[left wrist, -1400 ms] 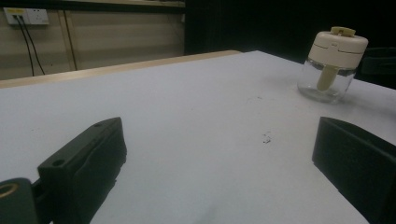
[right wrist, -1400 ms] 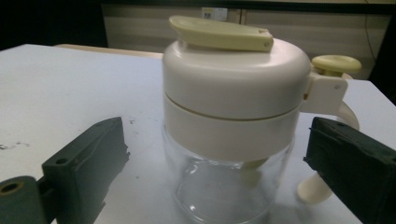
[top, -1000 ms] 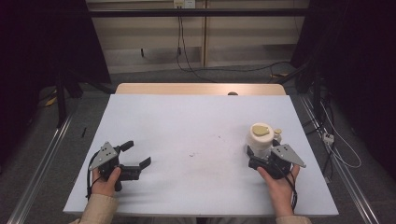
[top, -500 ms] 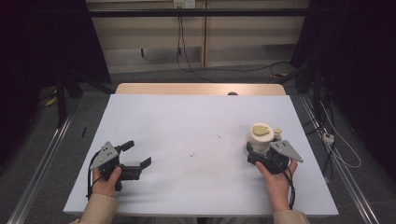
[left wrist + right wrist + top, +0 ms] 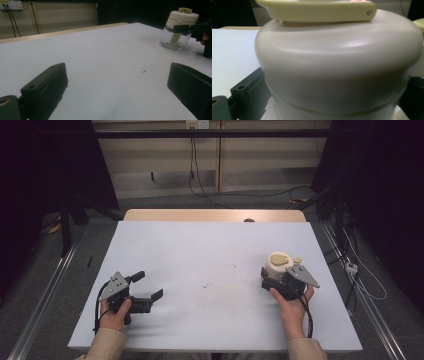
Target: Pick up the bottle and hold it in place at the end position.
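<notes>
White table [image 5: 210, 255]; left claw view reveals jar [image 5: 178, 37] glass, apparently gripped.

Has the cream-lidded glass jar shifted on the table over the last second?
Cannot tell; any shift of the cream-lidded glass jar against the table's right edge is too slight. The right tool stays closed around it.

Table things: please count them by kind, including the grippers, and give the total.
Jars with cream lid: 1, the jar between the right gripper fingers.
Grippers: 2, the other being the left gripper, open.
Total: 3
</notes>
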The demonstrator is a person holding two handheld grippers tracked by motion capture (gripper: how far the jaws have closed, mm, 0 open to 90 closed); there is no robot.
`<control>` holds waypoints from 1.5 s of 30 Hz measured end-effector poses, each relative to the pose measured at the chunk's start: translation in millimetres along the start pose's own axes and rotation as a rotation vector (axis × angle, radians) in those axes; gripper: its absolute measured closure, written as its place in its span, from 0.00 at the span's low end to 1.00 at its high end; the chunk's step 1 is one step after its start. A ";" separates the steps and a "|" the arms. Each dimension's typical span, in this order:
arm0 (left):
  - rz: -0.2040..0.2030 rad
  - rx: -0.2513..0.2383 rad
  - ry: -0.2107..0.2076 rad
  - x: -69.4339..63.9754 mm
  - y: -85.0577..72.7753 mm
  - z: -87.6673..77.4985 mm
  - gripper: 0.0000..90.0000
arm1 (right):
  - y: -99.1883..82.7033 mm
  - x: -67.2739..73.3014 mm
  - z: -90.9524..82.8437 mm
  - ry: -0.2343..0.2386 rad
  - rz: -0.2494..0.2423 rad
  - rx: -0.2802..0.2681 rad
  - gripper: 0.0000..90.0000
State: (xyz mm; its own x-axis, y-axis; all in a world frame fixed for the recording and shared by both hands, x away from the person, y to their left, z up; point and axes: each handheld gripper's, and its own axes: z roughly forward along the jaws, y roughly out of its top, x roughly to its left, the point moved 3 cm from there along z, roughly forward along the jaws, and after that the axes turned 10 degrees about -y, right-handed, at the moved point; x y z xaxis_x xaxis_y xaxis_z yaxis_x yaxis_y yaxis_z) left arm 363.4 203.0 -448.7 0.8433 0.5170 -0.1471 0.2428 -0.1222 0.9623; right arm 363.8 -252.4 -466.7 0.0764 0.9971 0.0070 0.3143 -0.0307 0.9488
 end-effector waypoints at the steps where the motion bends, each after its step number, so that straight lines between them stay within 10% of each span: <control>1: 0.000 0.000 0.000 0.0 0.0 -0.1 0.03 | 0.2 0.2 0.7 -0.001 -0.003 0.001 0.02; 31: 0.016 0.007 0.011 1.3 0.3 -2.0 0.03 | 4.0 -1.4 11.4 0.007 0.062 -0.005 0.07; 45: 0.016 0.006 0.007 1.3 0.6 -2.4 0.03 | 17.1 9.1 5.8 0.088 0.026 -0.053 0.07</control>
State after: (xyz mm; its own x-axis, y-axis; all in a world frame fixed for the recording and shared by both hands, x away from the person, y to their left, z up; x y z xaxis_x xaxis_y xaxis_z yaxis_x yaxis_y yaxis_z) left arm 363.5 205.6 -447.8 0.8438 0.5207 -0.1301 0.2323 -0.1358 0.9631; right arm 375.4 -244.2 -452.2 -0.0006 0.9983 0.0579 0.2623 -0.0557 0.9634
